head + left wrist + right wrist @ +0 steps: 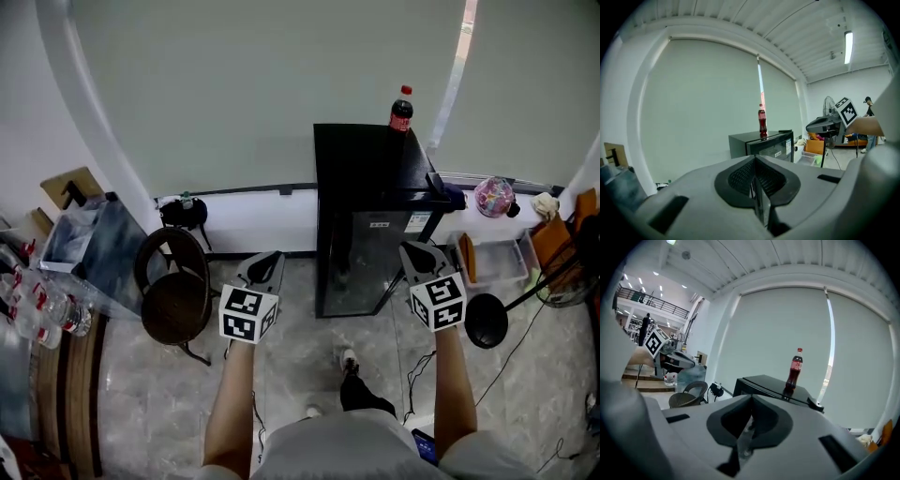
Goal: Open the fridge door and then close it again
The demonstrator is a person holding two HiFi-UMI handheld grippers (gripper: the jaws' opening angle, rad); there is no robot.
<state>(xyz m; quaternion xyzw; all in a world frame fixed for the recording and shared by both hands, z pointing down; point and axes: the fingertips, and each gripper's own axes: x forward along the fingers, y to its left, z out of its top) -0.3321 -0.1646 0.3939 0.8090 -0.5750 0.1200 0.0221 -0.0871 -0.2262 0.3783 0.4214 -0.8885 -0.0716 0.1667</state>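
A small black fridge (pixel 375 178) stands against the wall ahead, and its glass door (pixel 361 262) looks closed. A cola bottle (pixel 401 108) stands on its top. My left gripper (pixel 265 255) is held out to the left of the fridge, short of it, with its jaws shut and nothing between them. To the right, my right gripper (pixel 419 247) hovers before the door's right edge, also shut and empty. The left gripper view shows the closed jaws of the left gripper (pixel 754 159) with the fridge (pixel 761 143) beyond. The right gripper view shows the right gripper (pixel 751 399) pressed together below the fridge top (pixel 773 383).
A wicker chair (pixel 173 291) stands left of the fridge. Several water bottles (pixel 37 300) lie at the far left. A clear plastic bin (pixel 497 258), a round black stand base (pixel 486 321) and cables are on the right. My feet (pixel 361 389) are on the tiled floor.
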